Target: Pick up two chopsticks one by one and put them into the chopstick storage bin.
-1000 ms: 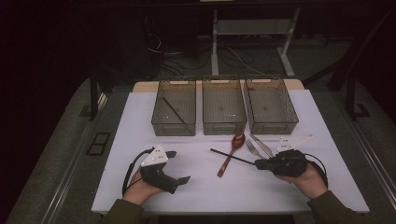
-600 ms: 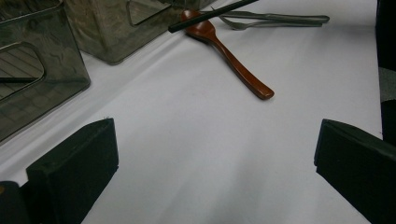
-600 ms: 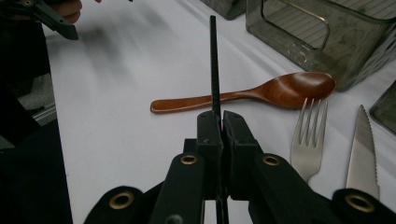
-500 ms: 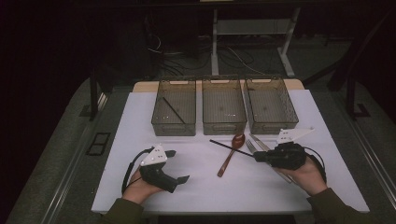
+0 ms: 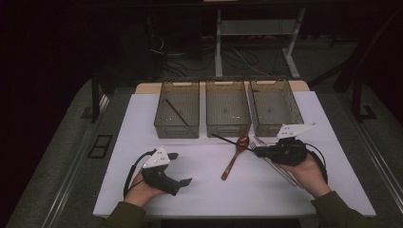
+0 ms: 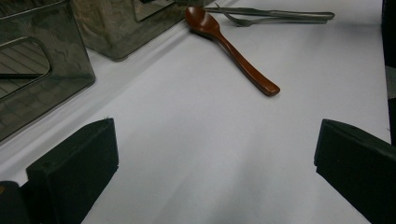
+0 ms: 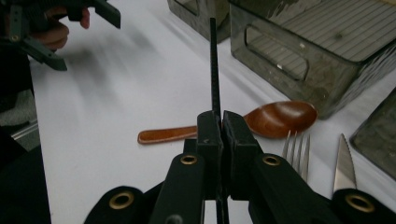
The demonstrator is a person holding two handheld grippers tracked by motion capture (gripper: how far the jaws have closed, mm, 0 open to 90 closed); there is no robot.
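My right gripper (image 5: 259, 152) (image 7: 222, 122) is shut on a thin black chopstick (image 5: 229, 141) (image 7: 214, 60), which sticks out to the left toward the middle bin (image 5: 227, 108). A brown wooden spoon (image 5: 235, 157) (image 7: 273, 119) (image 6: 229, 47) lies on the white table just below the chopstick. A fork (image 7: 296, 150) (image 6: 261, 19) and a knife (image 7: 343, 169) lie beside the spoon, under my right hand. A second black chopstick (image 5: 177, 112) lies in the left bin (image 5: 164, 124). My left gripper (image 5: 181, 168) (image 6: 215, 140) rests open near the table's front left, with nothing between its jaws.
Three clear plastic bins stand in a row at the back of the white tabletop (image 5: 204, 190); the right bin (image 5: 293, 114) and the middle one look empty. Dark floor, cables and a desk frame lie beyond the table.
My right gripper has carried the black chopstick away from me, toward the bins. The left gripper has stayed put.
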